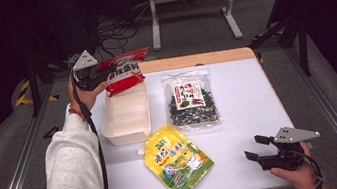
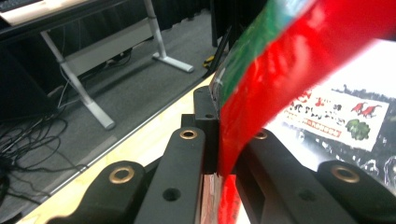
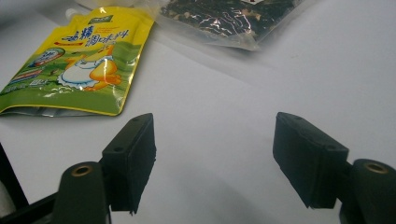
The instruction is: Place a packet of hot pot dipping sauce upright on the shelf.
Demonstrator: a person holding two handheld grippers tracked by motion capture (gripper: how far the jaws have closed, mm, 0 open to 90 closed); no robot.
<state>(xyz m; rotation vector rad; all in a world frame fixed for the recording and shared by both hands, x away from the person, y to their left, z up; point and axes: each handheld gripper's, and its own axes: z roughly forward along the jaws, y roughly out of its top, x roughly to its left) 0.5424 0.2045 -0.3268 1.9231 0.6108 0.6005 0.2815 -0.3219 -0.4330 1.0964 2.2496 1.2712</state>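
In the high view, the left hand-held gripper (image 1: 103, 76) sits at the upper left of the frame, raised above the far end of a white rectangular plastic container (image 1: 126, 115). Its jaws are pinched on a red sachet (image 1: 124, 71) with white lettering, which hangs over the container's far rim. The left gripper view shows the same grip from close up: the red sachet (image 2: 299, 79), with a green band along one edge, is clamped between the 2 black jaws and runs up toward the upper right of the frame.

The white bench (image 1: 245, 113) has a light wooden strip along its far edge. At the centre of the high view lies a clear bag of dark dried seaweed (image 1: 191, 99) with a printed label, just right of the container. Below it, toward the lower centre, a yellow and green spouted pouch (image 1: 178, 160) printed with a cartoon duck lies flat, tilted.

The right hand-held gripper (image 1: 256, 147) is at the lower right of the frame, held by a hand (image 1: 297, 176) near the bench's front edge, well apart from the pouch. Its jaws are spread wide with nothing between them. In the right gripper view the yellow pouch (image 3: 77, 65) lies at the upper left and the seaweed bag (image 3: 224, 18) along the top.
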